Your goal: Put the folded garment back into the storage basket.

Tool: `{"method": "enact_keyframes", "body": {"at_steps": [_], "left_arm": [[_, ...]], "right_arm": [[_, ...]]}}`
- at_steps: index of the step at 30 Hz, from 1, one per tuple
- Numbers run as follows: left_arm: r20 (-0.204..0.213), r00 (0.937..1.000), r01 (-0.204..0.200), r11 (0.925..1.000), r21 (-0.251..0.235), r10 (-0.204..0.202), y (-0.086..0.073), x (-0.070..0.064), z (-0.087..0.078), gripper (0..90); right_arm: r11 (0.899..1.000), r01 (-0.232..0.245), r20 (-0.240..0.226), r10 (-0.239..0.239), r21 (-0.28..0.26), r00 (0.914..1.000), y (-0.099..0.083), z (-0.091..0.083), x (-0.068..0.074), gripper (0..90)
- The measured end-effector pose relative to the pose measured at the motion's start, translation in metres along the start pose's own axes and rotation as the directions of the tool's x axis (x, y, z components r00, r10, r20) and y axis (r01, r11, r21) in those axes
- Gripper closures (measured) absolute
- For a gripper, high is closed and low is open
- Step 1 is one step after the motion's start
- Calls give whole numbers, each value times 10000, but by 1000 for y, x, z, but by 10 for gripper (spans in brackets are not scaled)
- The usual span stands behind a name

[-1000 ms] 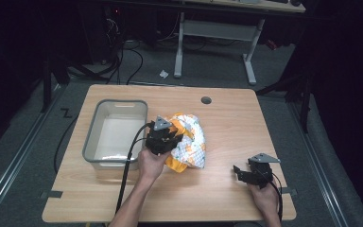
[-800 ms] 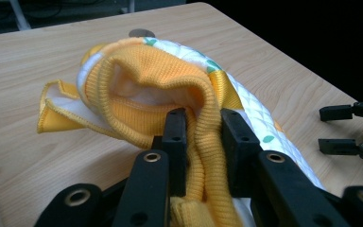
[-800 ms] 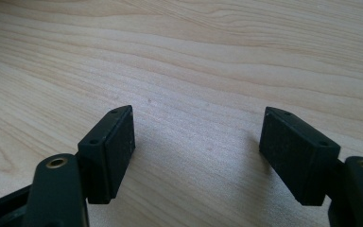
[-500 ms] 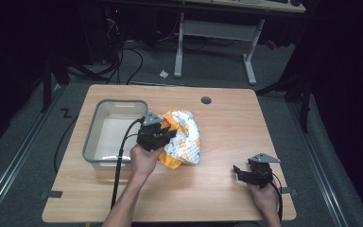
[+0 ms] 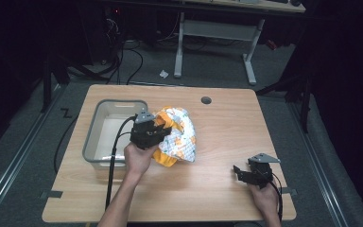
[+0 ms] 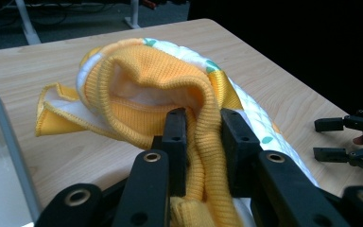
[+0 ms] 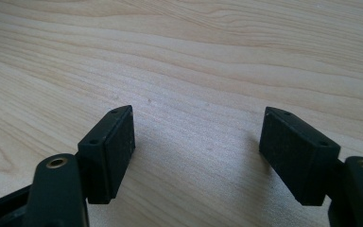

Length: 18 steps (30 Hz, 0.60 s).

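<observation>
Left gripper (image 6: 203, 137) jaws pinch the yellow cloth (image 6: 179, 90), so lift high over the bin (image 5: 105, 124) rim; right gripper (image 7: 198, 156) sits open.

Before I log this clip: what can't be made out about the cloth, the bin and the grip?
- High view: the left gripper and hand cover part of the cloth.
- Left gripper view: the jaws hide the pinched fold's lower end; the bin is cut off at the left edge.
- High view: the bin's inside is too pale to judge.
</observation>
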State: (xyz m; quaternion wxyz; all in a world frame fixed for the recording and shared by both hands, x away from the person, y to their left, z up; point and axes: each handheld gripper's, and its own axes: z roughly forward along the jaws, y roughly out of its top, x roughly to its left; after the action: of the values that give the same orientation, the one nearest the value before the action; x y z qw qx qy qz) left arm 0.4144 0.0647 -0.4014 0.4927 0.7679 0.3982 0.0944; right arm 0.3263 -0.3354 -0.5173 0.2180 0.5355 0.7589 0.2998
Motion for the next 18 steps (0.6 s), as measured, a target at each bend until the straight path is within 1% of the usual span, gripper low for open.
{"method": "enact_keyframes", "body": {"at_steps": [5,6,7,9,13,18], "left_arm": [[-57,10000,7,9999,-107,-8,3,3,-7,740],[-27,9999,112,9997,-209,-113,4,6,-10,740],[-27,9999,112,9997,-209,-113,4,6,-10,741],[-32,9997,239,9993,-274,-240,5,11,-15,741],[-137,9996,223,9993,-288,-227,6,14,-20,741],[-248,9996,151,9987,-486,-163,12,18,-30,740]], "right_arm": [[10000,-22,1,22,2,10000,0,0,0,275],[10000,-11,1,11,4,10000,0,0,0,275],[10000,-11,1,11,4,10000,0,0,0,275],[10000,-20,0,20,1,10000,0,0,0,275],[10000,-22,0,22,4,10000,0,0,0,275],[10000,-22,-1,22,1,10000,0,0,0,275]]}}
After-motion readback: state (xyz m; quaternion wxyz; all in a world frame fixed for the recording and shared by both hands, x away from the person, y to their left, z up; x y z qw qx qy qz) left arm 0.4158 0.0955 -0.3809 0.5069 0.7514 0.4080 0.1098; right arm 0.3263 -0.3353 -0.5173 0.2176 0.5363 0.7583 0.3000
